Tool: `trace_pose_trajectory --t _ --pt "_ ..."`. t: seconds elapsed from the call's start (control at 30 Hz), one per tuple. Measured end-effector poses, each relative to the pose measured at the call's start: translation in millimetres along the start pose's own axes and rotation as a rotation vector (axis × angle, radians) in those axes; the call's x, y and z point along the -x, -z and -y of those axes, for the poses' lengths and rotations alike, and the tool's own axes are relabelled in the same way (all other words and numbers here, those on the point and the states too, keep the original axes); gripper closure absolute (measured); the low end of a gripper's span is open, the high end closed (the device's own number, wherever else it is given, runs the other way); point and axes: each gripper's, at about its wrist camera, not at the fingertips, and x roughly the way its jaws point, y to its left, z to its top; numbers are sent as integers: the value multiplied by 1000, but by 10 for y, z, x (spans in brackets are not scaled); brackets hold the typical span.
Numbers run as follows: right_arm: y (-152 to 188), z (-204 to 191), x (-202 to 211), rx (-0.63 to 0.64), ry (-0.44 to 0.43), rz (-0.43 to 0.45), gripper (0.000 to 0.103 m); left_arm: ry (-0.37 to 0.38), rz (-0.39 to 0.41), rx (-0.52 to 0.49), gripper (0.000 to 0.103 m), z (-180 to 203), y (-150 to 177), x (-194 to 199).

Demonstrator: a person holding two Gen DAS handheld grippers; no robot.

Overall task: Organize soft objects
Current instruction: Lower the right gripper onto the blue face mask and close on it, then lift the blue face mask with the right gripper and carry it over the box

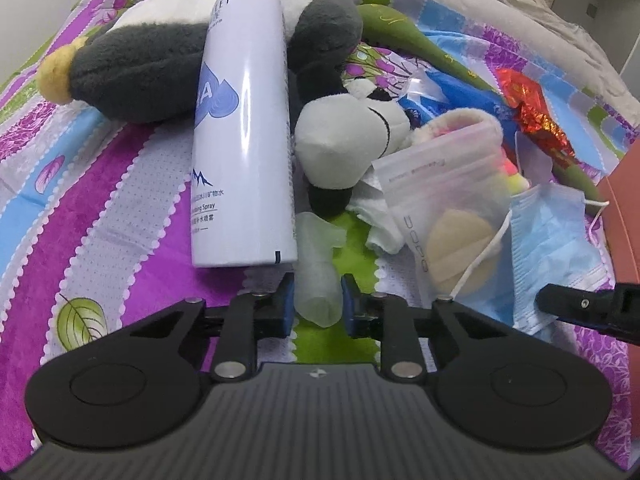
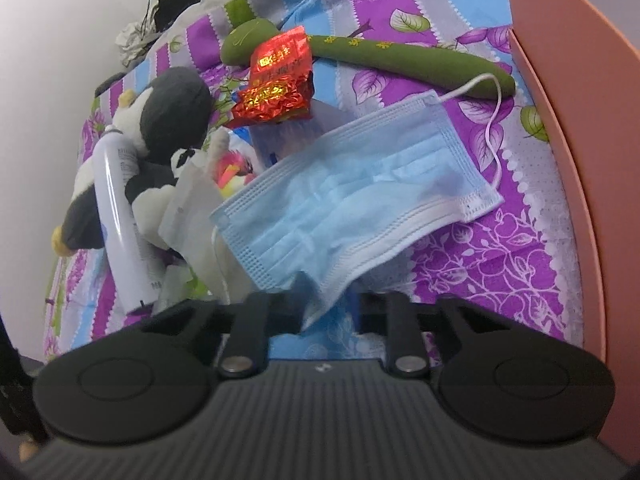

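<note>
L gripper (image 1: 318, 300) pinches pale glove (image 1: 318, 280); R gripper (image 2: 328, 312) clamps blue mask (image 2: 352, 200).

The left gripper (image 1: 318, 300) pinches a pale translucent rubbery glove (image 1: 318, 280). Just left lies a white cylindrical spray can (image 1: 244, 128); right, a blue pleated face mask (image 1: 556, 248).

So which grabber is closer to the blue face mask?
Right. The right gripper has the mask's lower edge between its fingers. The left gripper is off to the mask's left, pinching a pale rolled glove.
</note>
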Motion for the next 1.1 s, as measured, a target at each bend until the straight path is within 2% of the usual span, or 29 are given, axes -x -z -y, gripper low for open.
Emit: trace_pose_trajectory --t 0.03,0.1,0.17,0.43,0.9,1.0,1.1 --pt "-3 -4 14 7 2 4 89 5 -1 4 77 -3 2 17" --pt "-4 -25 60 28 9 13 97 19 -2 12 77 -2 9 53" --pt "-2 -50 123 49 13 28 98 30 -2 12 77 5 21 103" --pt "119 -185 437 118 36 60 99 61 21 26 78 24 88 443" --pt "596 -330 952 226 86 64 99 108 43 23 77 22 430 1118" --pt "676 -367 1056 245 100 68 99 144 44 38 78 26 467 1268" --pt "745 -398 1183 255 104 86 99 121 66 -1 78 83 509 1439"
